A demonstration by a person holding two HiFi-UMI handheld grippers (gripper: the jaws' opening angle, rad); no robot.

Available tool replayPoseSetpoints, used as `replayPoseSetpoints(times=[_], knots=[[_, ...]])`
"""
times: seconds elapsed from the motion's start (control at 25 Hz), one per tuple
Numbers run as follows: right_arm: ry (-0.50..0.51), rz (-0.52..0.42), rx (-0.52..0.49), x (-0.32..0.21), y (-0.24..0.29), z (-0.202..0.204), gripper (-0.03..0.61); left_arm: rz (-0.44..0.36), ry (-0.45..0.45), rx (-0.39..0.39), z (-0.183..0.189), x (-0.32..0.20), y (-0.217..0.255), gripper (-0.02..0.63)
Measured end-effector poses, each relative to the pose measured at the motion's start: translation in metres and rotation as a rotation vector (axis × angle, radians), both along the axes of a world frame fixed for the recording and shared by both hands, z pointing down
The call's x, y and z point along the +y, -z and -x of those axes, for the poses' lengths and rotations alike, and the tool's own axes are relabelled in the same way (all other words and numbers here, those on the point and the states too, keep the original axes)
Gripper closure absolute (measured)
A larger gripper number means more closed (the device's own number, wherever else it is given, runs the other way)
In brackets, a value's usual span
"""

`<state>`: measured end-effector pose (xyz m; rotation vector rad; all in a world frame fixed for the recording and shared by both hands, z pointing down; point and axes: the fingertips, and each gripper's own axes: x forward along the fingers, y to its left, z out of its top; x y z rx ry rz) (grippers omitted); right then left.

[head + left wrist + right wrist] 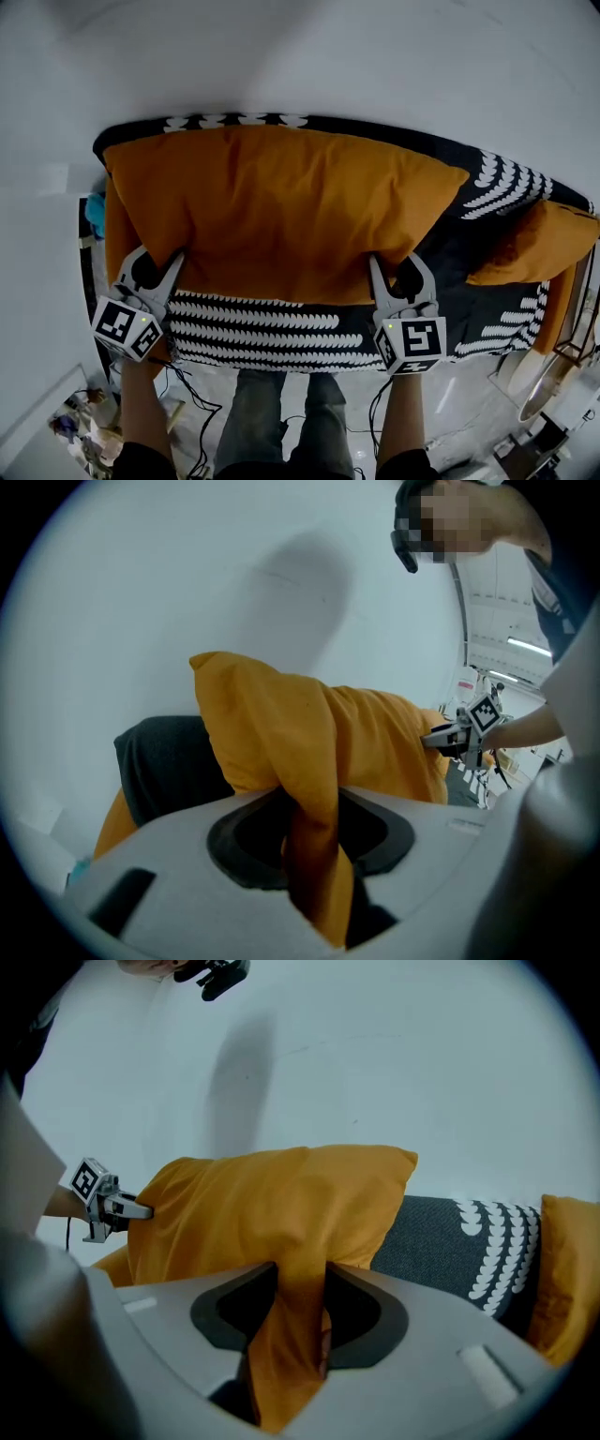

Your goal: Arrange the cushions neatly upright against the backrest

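Spanning most of the sofa (262,328) from its left end past the middle, the large orange cushion (281,216) lies broad and puffy, its far long edge toward the white wall (375,56) and its near long edge over the front part of the seat. Its cover is plain orange, softly creased, with pointed corners; the right far corner juts out over the sofa's black, white-leaf-printed fabric. A second orange cushion (539,239) sits at the sofa's right end, apart from the large one.

Both grippers grip the near edge of the large cushion. The left gripper (157,255) bites in close to the cushion's near left corner, its jaws closed onto a bunched fold of orange cloth that runs back between them. The right gripper (396,262) does the same near the cushion's near right corner, jaws pinching a similar fold. Each gripper points forward and down toward the seat, marker cubes nearest the person. The person's bare forearms (141,403) reach in from below, roughly parallel, well apart, one behind each gripper, with the legs standing between them at the sofa's front edge.
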<state>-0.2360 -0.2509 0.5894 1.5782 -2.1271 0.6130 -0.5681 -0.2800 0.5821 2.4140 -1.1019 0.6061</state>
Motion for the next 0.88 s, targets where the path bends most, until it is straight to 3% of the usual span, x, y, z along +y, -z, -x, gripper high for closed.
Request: replayPoseSetpoints(times=[0.16, 0.36, 0.56, 0.88], knots=[[0.005, 0.042, 0.028, 0.004, -0.029, 0.000, 0.403, 0.043, -0.004, -0.056, 0.004, 0.002, -0.038, 0.479], [0.020, 0.099, 0.070, 0.005, -0.055, 0.001, 0.389, 0.084, 0.021, -0.070, 0.012, -0.002, -0.069, 0.462], [-0.009, 0.111, 0.085, 0.002, -0.064, -0.008, 0.360, 0.093, 0.044, -0.040, 0.019, -0.008, -0.076, 0.417], [-0.061, 0.122, 0.068, 0.014, -0.059, -0.018, 0.311, 0.109, 0.112, -0.093, 0.031, -0.010, -0.078, 0.317]])
